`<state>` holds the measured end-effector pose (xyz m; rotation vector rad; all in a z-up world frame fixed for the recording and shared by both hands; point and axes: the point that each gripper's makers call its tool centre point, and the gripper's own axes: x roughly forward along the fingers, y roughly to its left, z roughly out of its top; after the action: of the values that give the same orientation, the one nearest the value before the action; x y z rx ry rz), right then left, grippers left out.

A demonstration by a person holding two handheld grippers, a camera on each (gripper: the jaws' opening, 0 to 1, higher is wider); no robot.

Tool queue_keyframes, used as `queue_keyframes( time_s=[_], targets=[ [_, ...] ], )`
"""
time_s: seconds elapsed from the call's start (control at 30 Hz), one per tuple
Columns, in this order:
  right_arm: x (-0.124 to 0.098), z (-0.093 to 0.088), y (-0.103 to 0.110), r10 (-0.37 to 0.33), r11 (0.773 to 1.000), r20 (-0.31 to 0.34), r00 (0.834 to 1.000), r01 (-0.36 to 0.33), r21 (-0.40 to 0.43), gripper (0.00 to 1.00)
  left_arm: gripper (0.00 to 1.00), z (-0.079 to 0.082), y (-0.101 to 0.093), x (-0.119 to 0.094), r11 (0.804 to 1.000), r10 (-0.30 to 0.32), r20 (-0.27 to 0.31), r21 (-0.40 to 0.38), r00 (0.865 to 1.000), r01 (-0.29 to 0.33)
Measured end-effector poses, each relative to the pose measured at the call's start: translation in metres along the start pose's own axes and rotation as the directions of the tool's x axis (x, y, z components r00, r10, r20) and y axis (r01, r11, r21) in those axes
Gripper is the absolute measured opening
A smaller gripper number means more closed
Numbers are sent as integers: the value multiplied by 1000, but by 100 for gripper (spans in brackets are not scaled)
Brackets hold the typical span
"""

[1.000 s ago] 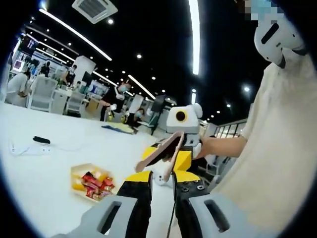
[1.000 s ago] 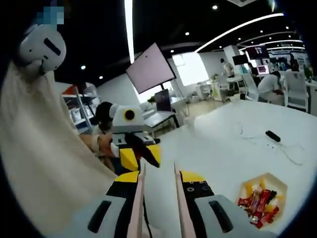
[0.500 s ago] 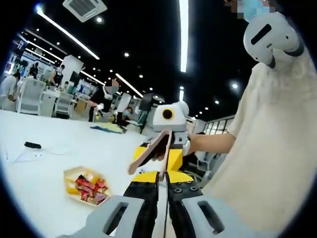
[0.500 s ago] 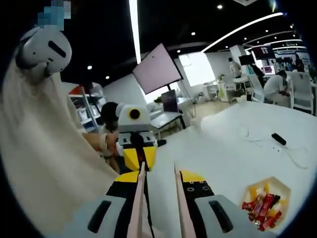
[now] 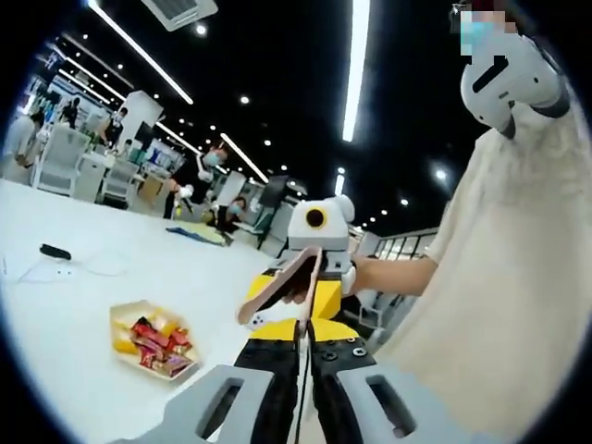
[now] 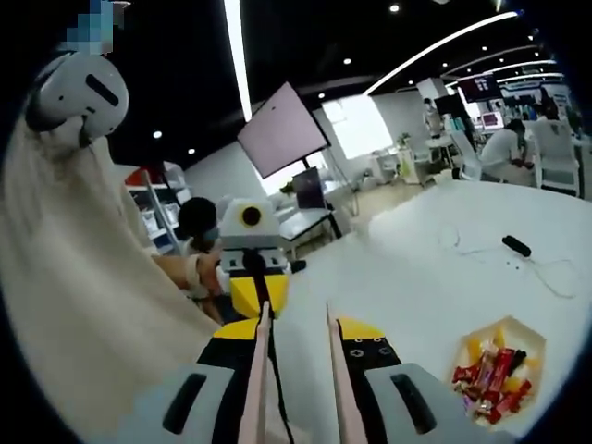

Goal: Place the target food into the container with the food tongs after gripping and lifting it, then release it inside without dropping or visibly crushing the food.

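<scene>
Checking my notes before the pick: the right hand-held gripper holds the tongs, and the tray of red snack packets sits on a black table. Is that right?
One slip: the table is white, not black, as the right gripper view shows. The right hand-held gripper does hold the tongs, and the tray of red snack packets sits on it.

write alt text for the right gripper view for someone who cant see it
The right gripper, its black-and-yellow jaws holding pink food tongs whose two arms stand slightly apart, points over a white table. A pale tray of red and yellow wrapped snacks sits at lower right. The left gripper faces it, held by a person in a cream top.
</scene>
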<state>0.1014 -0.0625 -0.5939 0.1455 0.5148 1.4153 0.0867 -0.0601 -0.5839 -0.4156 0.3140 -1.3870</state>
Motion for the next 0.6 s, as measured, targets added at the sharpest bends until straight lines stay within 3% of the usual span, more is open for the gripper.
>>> queue_keyframes(
  time_s=[0.6],
  targets=[
    [4,0,-6,-2,1000,-21,1000,2,1,29,0,3,8,-12,1000,2,-10,-13,1000,-2]
  ],
)
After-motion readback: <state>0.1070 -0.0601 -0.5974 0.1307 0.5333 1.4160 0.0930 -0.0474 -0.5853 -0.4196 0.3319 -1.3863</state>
